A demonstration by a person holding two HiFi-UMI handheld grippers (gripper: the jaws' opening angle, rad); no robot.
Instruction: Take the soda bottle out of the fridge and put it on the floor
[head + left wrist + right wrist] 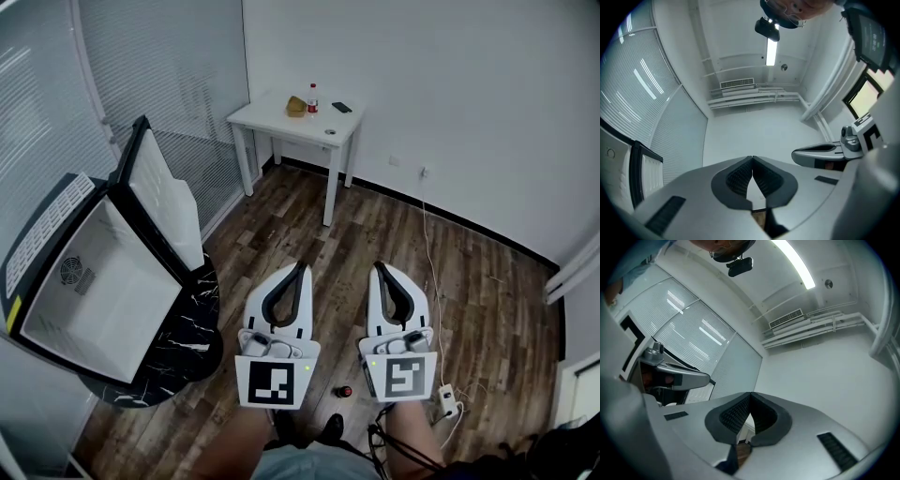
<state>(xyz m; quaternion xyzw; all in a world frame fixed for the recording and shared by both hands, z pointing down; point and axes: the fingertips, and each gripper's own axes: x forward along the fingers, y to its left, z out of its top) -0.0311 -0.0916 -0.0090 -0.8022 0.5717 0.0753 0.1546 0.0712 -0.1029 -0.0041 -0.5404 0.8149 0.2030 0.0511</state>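
The small fridge (56,234) stands at the left with its door (161,199) swung open; its white inside shows nothing. A small red and dark object (345,391) lies on the wood floor between my grippers; I cannot tell what it is. My left gripper (303,265) (752,158) and right gripper (378,266) (750,394) are held side by side over the floor, tilted upward. Both are shut with nothing between the pads. A bottle with a red label (312,99) stands on the far table.
The white table (272,120) against the far wall also carries a brown item (296,106) and a black item (341,107). The fridge rests on a black marbled base (192,342). A power strip (448,399) and its cable lie at the right. Blinds cover the left wall.
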